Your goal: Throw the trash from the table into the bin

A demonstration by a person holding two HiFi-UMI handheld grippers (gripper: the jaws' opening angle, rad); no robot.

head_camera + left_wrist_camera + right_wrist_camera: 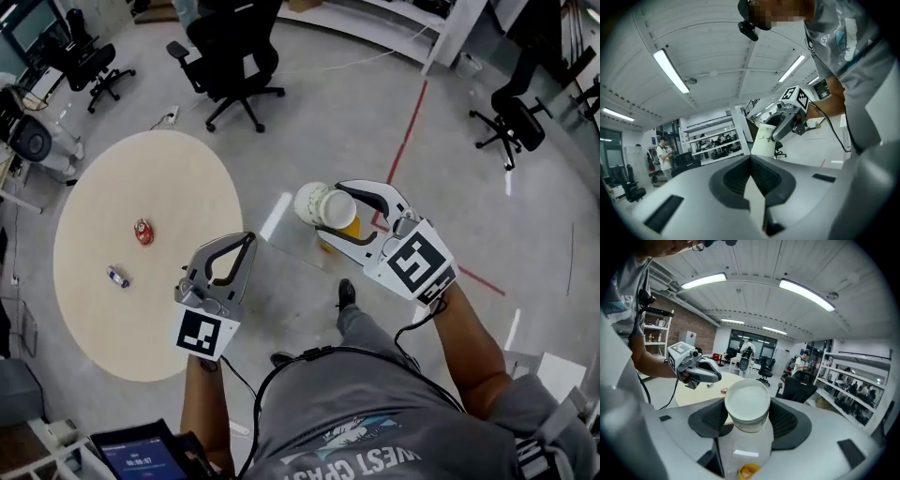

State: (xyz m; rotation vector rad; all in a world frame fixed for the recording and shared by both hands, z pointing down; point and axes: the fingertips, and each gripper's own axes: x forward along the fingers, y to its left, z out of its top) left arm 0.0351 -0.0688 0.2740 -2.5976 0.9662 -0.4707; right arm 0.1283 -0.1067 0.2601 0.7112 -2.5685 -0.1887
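My right gripper [332,208] is shut on a white paper cup [313,201], held on its side over the floor to the right of the round beige table [187,178]. From the right gripper view the cup [747,401] sits between the two pads with its open mouth facing the camera. A crushed red can [142,232] and a small blue-and-white piece of trash [117,277] lie on the table. My left gripper [249,238] hovers by the table's right edge, its tips meeting with nothing between them. Something yellow [349,226] shows under the cup.
Black office chairs [234,56] [516,117] stand on the grey floor, which a red line [403,150] crosses. Equipment [28,136] stands left of the table. A phone screen [141,457] is at the bottom edge. A person [662,155] stands far off by shelves.
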